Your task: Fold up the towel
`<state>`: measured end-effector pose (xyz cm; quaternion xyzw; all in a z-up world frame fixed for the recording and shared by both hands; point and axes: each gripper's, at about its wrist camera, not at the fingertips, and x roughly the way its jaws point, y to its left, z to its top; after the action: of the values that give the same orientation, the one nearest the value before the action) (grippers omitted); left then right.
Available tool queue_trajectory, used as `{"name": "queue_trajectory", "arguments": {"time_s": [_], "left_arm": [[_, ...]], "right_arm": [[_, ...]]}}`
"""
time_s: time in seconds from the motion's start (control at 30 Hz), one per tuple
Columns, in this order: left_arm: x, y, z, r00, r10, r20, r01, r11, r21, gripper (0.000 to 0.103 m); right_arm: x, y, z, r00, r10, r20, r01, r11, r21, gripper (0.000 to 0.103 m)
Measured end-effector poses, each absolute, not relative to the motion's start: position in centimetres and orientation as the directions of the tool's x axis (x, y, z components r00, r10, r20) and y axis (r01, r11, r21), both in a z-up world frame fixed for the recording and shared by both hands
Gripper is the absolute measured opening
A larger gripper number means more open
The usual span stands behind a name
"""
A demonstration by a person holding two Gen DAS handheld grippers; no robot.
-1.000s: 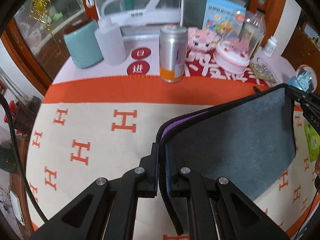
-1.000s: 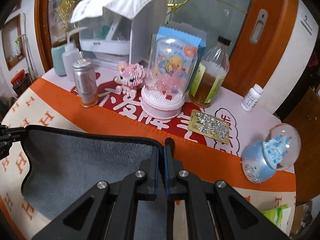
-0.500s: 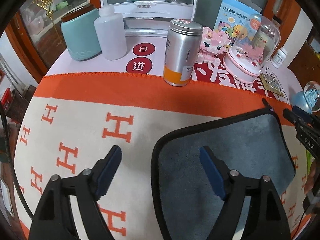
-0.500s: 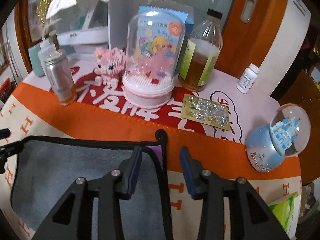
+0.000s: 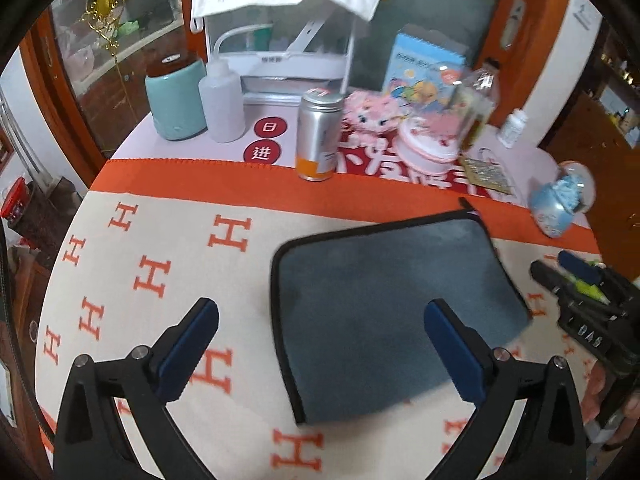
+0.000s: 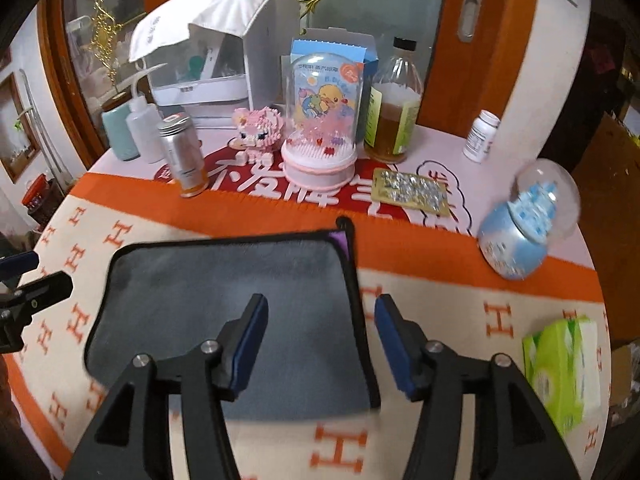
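A folded grey towel [image 5: 392,312] lay flat on the desk [image 5: 160,240]; the left hand-held gripper [image 5: 320,348] and right hand-held gripper [image 6: 320,344] both hovered above it, jaws spread, holding nothing.

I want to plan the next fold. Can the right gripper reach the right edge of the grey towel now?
Probably yes. The right gripper is open, its fingers straddling the black-trimmed right edge of the towel, which lies flat on the blanket. Nothing stands between them; the tissue pack lies off to the side.
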<state>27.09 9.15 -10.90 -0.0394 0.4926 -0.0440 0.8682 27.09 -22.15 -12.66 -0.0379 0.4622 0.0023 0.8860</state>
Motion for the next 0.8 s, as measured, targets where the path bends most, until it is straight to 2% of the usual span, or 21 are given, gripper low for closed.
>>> {"name": "queue_trajectory", "arguments": {"time_s": [0.37,0.8], "left_arm": [[17.3,5.6,-6.0,0.513,-0.149,-0.845,0.093,0.989,-0.118,0.102],[8.6,3.7,-0.2,0.576,-0.108,-0.811,0.088,0.994,-0.07,0.102]], "right_arm": [[17.2,-23.4,-8.8,0.555,-0.046,-0.83,0.035,0.999,-0.032,0.056],[7.9,-23.5,-3.5,0.591,-0.07,-0.804,0.068,0.997,-0.037,0.056]]}}
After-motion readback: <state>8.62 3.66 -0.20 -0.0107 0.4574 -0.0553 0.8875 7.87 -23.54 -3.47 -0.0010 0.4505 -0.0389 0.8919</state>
